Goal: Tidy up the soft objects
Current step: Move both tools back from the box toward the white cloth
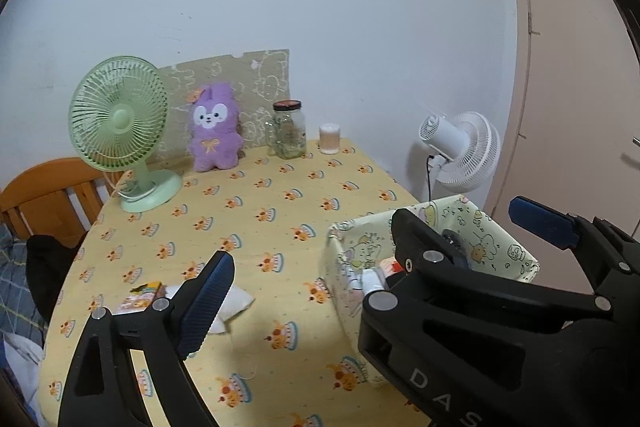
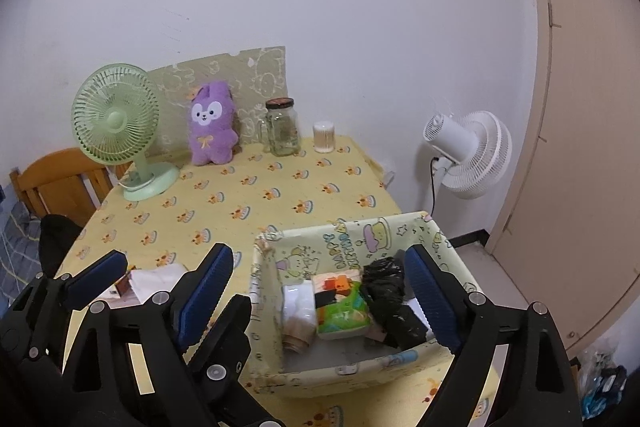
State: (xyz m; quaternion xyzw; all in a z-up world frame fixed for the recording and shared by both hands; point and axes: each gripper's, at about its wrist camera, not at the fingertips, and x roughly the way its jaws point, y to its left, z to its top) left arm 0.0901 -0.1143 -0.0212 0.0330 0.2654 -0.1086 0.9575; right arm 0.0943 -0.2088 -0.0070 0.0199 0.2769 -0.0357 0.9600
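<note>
Left claw: spread wide, nothing between its blue pads; held above the near-left part of the counter, just left of the fabric bin.
Right claw: spread wide, empty; one finger stands left of the bin's left wall, the other over the bin's right side, so the bin's contents show between them.
Counter: covered with a yellow cloth printed with small orange and blue cake figures.
Fabric bin: pale yellow, cartoon print, open top; sits at the counter's near-right edge.
Bin contents: a white roll, a green and orange packet and a crumpled black bag, side by side, touching.
White soft item: lies flat on the counter near the left claw, partly hidden behind its finger.
Small printed box: just left of the white soft item; whether they touch cannot be told.
Purple plush rabbit: upright at the far edge of the counter, leaning on a patterned board.
Green desk fan: far left of the counter, beside the plush.
Glass jar: right of the plush, lid on.
Small round container: just right of the jar.
White floor fan: off the counter, by the wall.
</note>
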